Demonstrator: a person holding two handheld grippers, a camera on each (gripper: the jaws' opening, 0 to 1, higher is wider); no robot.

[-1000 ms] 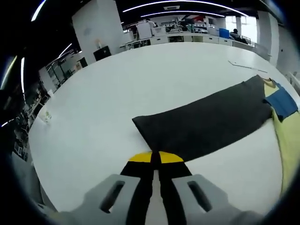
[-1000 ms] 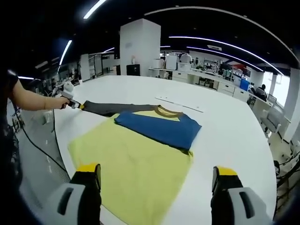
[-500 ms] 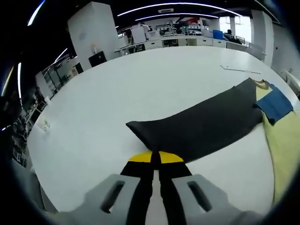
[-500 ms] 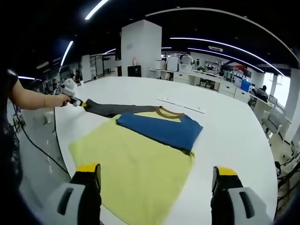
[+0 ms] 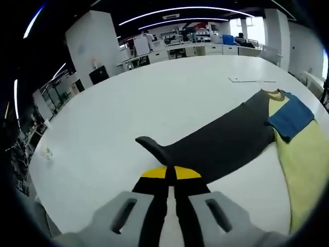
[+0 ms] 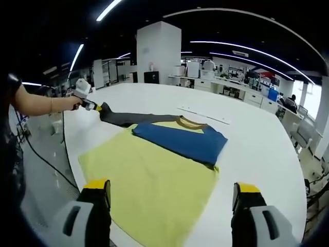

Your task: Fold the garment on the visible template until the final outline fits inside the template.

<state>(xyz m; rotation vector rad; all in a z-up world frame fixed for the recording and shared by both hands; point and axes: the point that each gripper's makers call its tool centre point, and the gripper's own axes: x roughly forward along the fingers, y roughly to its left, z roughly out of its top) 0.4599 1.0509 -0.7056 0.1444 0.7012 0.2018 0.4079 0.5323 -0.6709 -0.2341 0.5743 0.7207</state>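
The shirt (image 6: pixel 154 164) lies flat on the white tabletop (image 6: pixel 257 149), with its yellow body spread toward the right tool's camera and its tan collar (image 6: pixel 187 122) pointing away, toward the far side of the tabletop. A blue sleeve (image 6: pixel 180 141) is folded across the chest, just below the collar, running crosswise to the body. The dark grey sleeve (image 5: pixel 221 146) stretches out sideways from the shoulder as one long band; in the left gripper view its long axis runs from the yellow and blue part at the right edge down to the cuff near the left tool (image 5: pixel 170 173). The cuff end curls up off the tabletop in a small dark fold (image 5: pixel 149 142) just beyond the tips.

The left tool has its jaws pressed together, yellow tips meeting, pinching the edge of the grey sleeve near the cuff. In the right gripper view the same tool appears at the far left, held in a person's hand (image 6: pixel 69 103) with the sleeve end lifted at its tip.

The right tool (image 6: pixel 172 193) hangs over the near hem of the shirt with its jaws spread wide, holding nothing and apart from the cloth.

A thin pale strip (image 5: pixel 252 80) lies on the tabletop beyond the collar
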